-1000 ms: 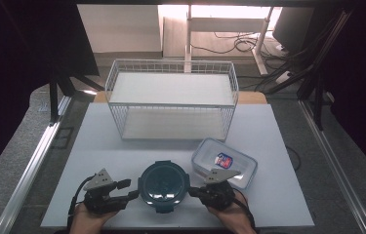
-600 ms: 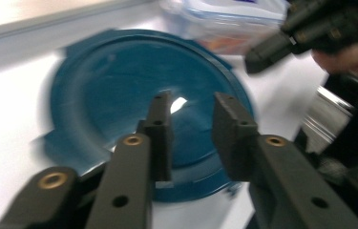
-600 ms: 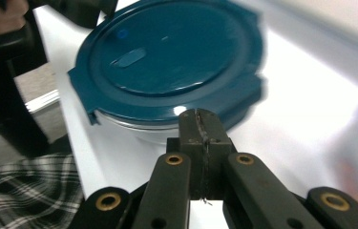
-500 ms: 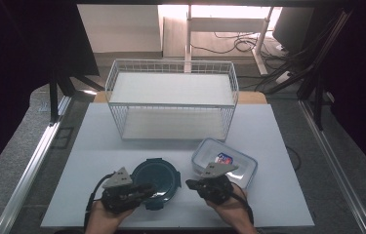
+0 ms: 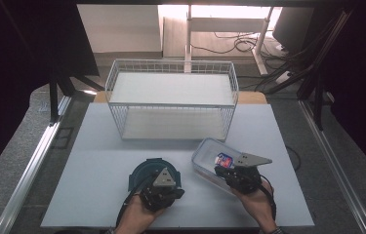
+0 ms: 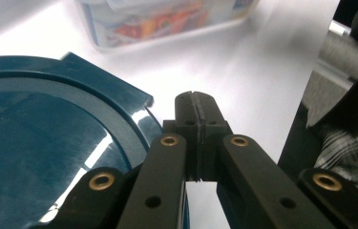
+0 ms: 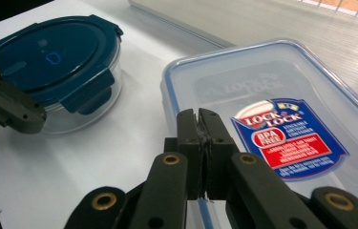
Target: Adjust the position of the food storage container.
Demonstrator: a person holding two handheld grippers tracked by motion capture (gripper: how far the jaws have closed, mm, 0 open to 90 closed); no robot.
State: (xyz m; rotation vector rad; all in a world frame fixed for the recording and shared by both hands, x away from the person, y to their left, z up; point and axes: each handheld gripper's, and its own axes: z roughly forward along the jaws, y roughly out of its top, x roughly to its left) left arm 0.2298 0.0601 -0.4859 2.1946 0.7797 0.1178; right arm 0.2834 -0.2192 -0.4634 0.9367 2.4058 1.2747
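Observation:
A round container with a dark blue lid point(image 5: 144, 171) point(image 6: 33, 143) point(image 7: 55, 62) stands at the table's near middle. To its right lies a clear rectangular container with a red and blue label point(image 5: 210, 156) point(image 7: 281, 129) point(image 6: 167, 19). My left gripper point(image 5: 168, 187) point(image 6: 196, 102) is shut and holds nothing, its tips just off the round lid's near right rim. My right gripper point(image 5: 224, 171) point(image 7: 199, 119) is shut too, its tips over the near edge of the rectangular lid. The left gripper point(image 7: 5, 102) also appears beside the round container in the right gripper view.
A white wire basket point(image 5: 171, 105) stands at the back middle of the white table point(image 5: 88, 161). Cables and table legs lie on the floor beyond point(image 5: 239, 44). A metal rail point(image 5: 39, 151) runs along the table's left side.
Both grippers came away from the round container's sides. The left moved right to its near right rim; the right moved right and forward onto the rectangular container. The round container shifted slightly left.

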